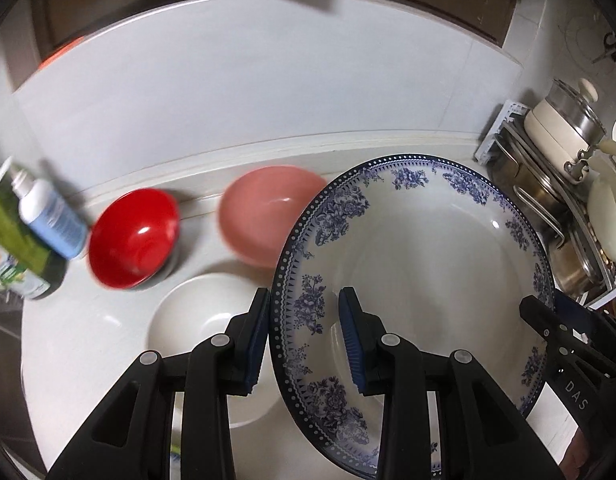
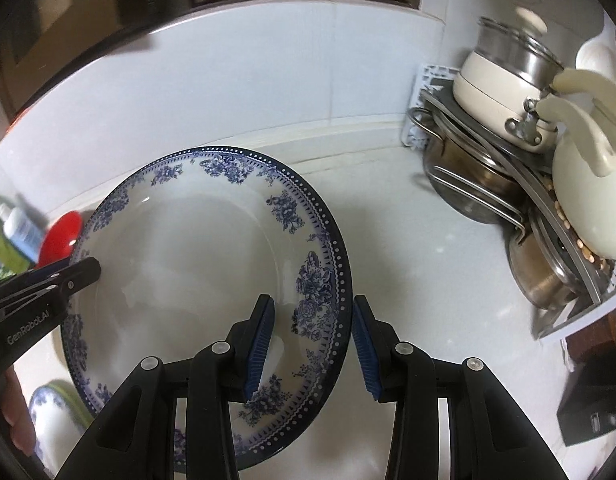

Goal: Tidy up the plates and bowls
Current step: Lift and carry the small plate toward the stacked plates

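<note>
The blue-flowered plate (image 1: 411, 264) hangs tilted above the white table (image 1: 120, 320), its rim straddled at 9 o'clock by the left tongs (image 1: 304, 336) and at 3 o'clock by the right tongs (image 2: 312, 344), probably to steady so wide and slippery a dish. Both stand parted around the rim; whether their ribbed blue pads pinch it I cannot tell. Beyond, at 10 to 11 o'clock, wait a glossy red bowl (image 1: 134, 238), a matte pink bowl (image 1: 268, 220) and a plain white bowl (image 1: 204, 320).

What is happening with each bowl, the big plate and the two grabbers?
Big plate: lifted, tilted, a grabber on each side of its rim.
Left grabber: shut on the plate.
Right grabber: shut on the plate.
Red bowl: empty.
Pink bowl: empty.
White bowl: empty, upright.
</note>
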{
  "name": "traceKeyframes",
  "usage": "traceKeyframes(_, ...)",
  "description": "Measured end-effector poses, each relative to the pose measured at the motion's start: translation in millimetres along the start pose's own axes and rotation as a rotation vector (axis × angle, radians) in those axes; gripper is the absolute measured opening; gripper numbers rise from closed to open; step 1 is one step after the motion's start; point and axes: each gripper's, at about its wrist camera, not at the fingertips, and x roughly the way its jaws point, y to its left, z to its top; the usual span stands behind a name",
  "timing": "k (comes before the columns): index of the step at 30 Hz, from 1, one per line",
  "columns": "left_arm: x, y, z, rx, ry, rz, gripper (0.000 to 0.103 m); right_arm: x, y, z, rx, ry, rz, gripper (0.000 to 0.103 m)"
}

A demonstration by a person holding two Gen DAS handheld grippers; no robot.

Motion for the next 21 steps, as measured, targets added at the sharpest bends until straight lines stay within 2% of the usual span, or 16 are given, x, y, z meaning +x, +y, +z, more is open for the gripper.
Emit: traceKeyframes(21, -72.0, 106.1, -91.0, -0.164, -0.026, 0.063, 0.034, -61.1, 102.3, -64.5, -0.160, -0.046, 0.082, 0.041)
